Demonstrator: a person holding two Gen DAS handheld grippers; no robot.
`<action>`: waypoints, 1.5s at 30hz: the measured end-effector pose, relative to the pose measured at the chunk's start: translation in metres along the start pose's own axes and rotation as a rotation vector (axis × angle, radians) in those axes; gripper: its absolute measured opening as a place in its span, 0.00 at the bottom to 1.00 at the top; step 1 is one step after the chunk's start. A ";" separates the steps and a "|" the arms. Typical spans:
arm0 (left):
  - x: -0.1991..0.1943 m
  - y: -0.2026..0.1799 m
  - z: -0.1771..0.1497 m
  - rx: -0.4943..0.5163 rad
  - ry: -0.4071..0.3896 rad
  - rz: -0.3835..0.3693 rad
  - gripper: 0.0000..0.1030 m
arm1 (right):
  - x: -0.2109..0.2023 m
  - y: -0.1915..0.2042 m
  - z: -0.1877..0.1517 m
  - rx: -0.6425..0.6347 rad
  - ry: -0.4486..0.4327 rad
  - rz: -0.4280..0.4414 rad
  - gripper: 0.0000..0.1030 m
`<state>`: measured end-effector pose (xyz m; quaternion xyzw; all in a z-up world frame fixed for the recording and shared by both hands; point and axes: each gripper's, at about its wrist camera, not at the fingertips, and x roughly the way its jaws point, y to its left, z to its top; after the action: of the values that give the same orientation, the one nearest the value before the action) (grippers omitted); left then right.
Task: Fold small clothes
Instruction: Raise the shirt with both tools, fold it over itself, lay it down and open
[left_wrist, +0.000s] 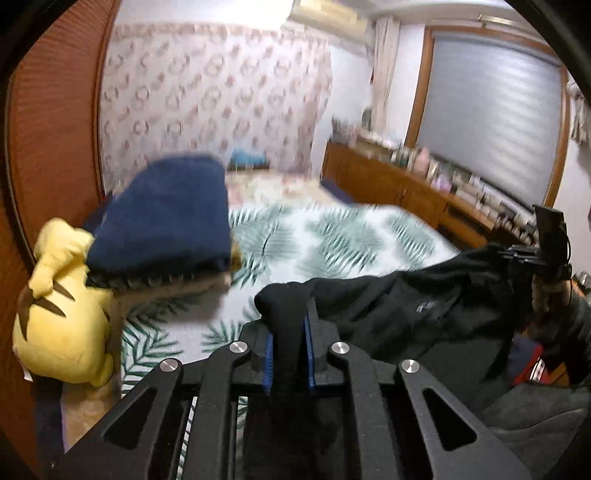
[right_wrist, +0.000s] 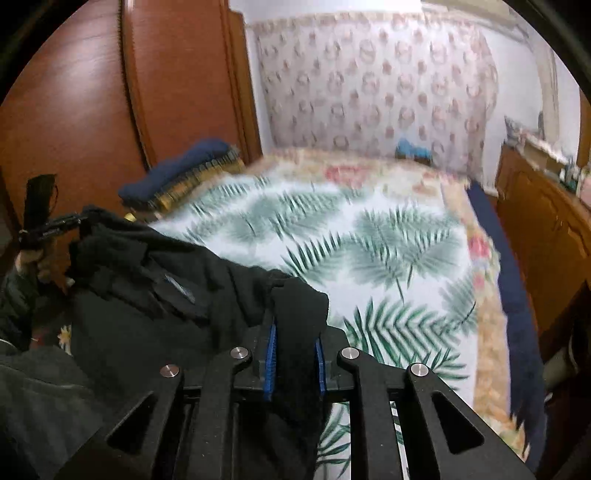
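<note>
Bedroom, motion-blurred. Across the middle of both views, a bed under a white sheet printed with green palm leaves, over a floral cover showing at its far and right borders. Behind, a wall papered in pink wreaths. At the left of both frames, brown wooden doors. At the right of the left-wrist view, a low wooden cabinet crowded with small items too blurred to name, below a window with a grey blind.

At the left edge of the left-wrist view, a yellow plush toy with brown stripes, and just beside it a stack of folded clothes topped in navy, resting on the bed's left border.

Black garment stretched in the air between the two grippers, sagging in soft folds, a small pale label on its front; lifted above the near part of the sheet, lower centre of both frames. Kind of garment not clear.

Left gripper clenched on one bunched corner of it, blue pads pressed against the cloth. Right gripper likewise clamped on the opposite corner. Each seen small at the far side of the other's view, with a hand beneath.

Broad stretch of sheet beyond the garment bare out to the floral border; doors close along the left, cabinet close along the right.
</note>
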<state>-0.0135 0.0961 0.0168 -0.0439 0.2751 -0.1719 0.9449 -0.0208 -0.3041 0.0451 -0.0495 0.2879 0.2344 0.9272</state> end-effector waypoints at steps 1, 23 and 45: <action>-0.008 -0.003 0.002 0.003 -0.021 0.000 0.13 | -0.012 0.005 0.005 -0.008 -0.025 0.015 0.16; -0.160 -0.059 0.089 0.133 -0.369 0.019 0.13 | -0.179 0.054 0.065 -0.063 -0.281 0.037 0.15; -0.165 -0.064 0.188 0.230 -0.551 0.091 0.13 | -0.234 0.085 0.089 -0.141 -0.468 -0.200 0.15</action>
<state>-0.0624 0.0910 0.2705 0.0310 -0.0112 -0.1411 0.9894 -0.1838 -0.3038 0.2527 -0.0865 0.0421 0.1661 0.9814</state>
